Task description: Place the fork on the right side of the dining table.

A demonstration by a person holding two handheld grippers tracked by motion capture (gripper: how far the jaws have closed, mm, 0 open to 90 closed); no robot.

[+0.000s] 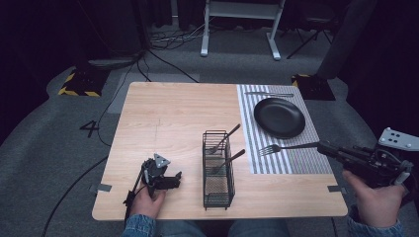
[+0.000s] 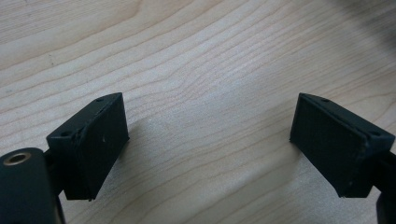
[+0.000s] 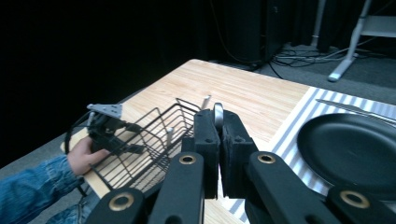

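Two tools: right tool (image 1: 320,146) clamped on a fork (image 1: 284,147) handle above the striped placemat (image 1: 296,163); left tool (image 1: 175,177) gaping, empty.

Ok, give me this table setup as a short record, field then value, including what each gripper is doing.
right gripper: shut on the handle of a fork, held over the striped placemat
left gripper: open, holding nothing, low over the wooden table
wire basket: two utensils leaning in it
black plate: on the placemat
knife: beyond the plate
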